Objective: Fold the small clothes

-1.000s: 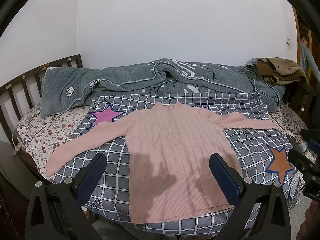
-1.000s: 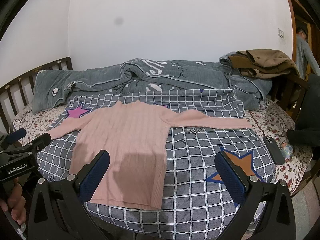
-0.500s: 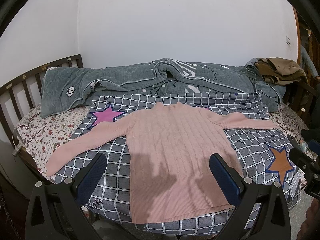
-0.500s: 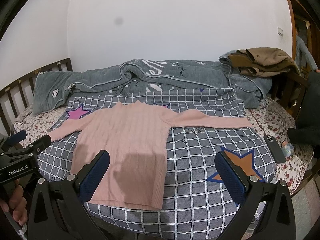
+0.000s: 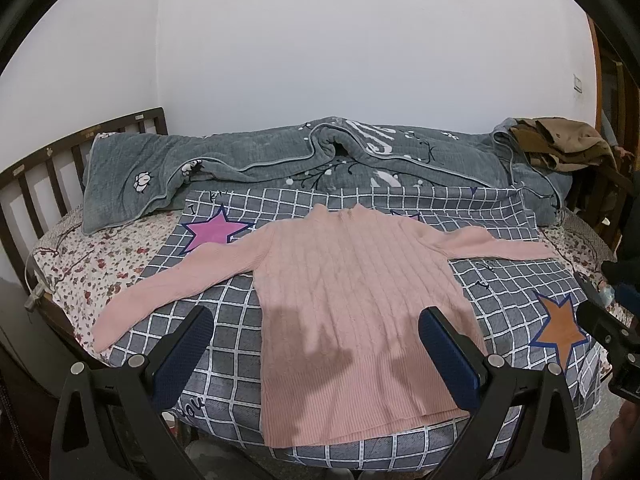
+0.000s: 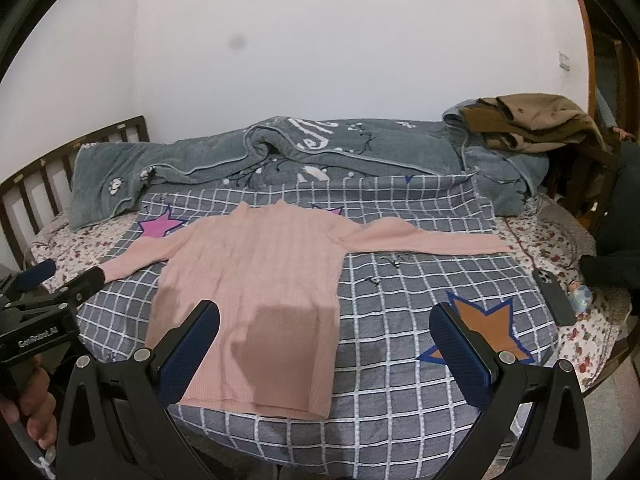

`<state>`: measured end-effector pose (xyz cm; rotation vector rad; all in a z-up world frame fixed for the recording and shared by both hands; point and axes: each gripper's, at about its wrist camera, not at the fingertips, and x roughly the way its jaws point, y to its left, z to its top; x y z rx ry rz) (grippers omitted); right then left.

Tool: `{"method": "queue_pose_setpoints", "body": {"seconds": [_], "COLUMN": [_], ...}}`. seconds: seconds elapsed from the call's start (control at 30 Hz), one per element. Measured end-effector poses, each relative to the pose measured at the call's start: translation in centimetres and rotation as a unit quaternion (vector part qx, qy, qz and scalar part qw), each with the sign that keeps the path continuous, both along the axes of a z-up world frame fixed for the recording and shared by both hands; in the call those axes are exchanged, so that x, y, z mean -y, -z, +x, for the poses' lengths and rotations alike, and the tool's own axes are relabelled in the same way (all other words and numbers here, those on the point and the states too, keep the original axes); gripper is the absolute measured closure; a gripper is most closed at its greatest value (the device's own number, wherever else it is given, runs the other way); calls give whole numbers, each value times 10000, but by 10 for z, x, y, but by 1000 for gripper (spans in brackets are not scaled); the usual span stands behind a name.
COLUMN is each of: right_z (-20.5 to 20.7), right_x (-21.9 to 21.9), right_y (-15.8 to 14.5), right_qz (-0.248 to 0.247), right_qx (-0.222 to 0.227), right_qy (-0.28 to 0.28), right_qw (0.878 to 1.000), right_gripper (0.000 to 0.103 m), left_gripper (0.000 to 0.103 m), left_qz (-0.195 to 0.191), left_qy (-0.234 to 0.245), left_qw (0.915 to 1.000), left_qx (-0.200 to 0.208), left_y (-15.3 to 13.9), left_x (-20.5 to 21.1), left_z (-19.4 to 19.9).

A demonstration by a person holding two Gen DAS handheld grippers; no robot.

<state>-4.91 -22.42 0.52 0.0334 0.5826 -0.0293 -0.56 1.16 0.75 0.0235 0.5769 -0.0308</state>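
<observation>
Left-wrist view shows my left gripper (image 5: 314, 344) and right gripper (image 6: 326, 340) spread wide, empty, above the pink ribbed knit sweater (image 5: 352, 292) lying flat on the grey checked blanket (image 5: 516, 280) — I might pinch blanket too.

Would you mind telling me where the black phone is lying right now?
In the right wrist view, the black phone lies at the bed's right edge on the floral sheet, just beyond the checked blanket.
</observation>
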Motion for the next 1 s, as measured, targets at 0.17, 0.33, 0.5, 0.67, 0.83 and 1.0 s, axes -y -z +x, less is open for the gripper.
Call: {"method": "queue_pose_setpoints", "body": {"seconds": [0.17,0.33,0.5,0.67,0.83,1.0], "right_z": [-1,-2,-2,-1,5,14], "right_x": [-1,-2,-2,-2,-5,-10], "right_y": [0,0,0,1,5,15], "right_qz": [-19,-23,-26,-25,-35,-182], "right_qx": [23,22,19,-5,-93,-11], "right_qy": [-7,1,0,-23,-78,-57], "right_qw": [10000,10000,10000,10000,9999,9998], "right_gripper": [0,0,0,0,0,0], "left_gripper": [0,0,0,0,0,0], "left_qz": [6,-9,-12,-11,-124,-436], "left_qy": [-7,-13,-15,-16,4,-22], "left_qw": [10000,10000,10000,10000,9999,9987], "left_qx": [18,42,52,49,31,-251], "left_y": [-3,-5,-5,-5,-1,21], "left_x": [-2,-2,-1,-1,-6,-26], "left_z": [-2,-1,0,0,4,25]}}
